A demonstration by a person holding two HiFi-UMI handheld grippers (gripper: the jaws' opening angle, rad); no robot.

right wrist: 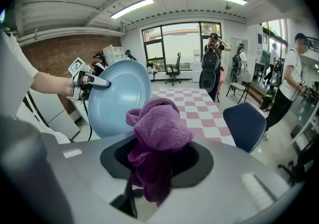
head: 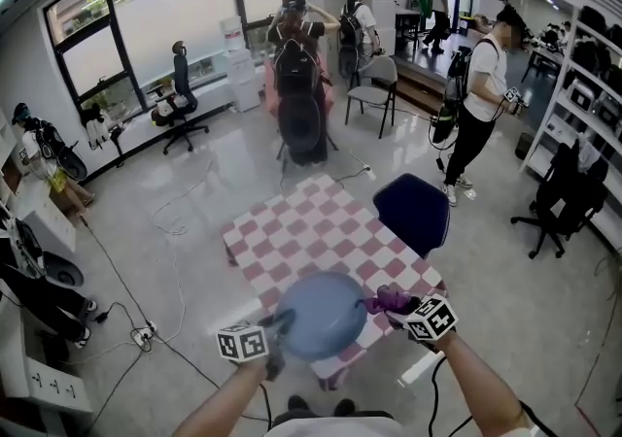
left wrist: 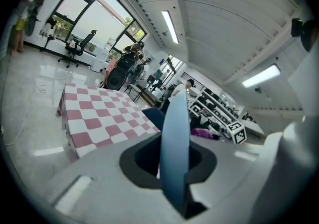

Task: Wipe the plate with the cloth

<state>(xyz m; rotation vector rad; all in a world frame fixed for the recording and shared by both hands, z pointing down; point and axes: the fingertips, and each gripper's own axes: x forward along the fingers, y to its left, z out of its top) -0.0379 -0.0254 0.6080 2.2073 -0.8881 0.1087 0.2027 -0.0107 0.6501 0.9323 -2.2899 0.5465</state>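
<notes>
While your left tongs (head: 279, 321) are clenched on the rim of the blue plate (head: 323, 314), they hold it lifted and tilted above the near edge of the bench (head: 309, 227), low in the centre of the head view. In the left gripper view the plate shows edge-on, standing upright between the two jaws. Your right tongs (head: 397, 305) are clamped on the purple cloth (right wrist: 157, 129), bunched into a wad that bulges out past the jaws, with a tail hanging down between them. In the head view the cloth sits just beside the plate's right rim; you cannot tell from here whether they touch. In the right gripper view the plate's broad face sits at the left of the frame, beyond the cloth. A dark blue chair (head: 412, 213) stands at the right side of the pink-and-white checked bench
</notes>
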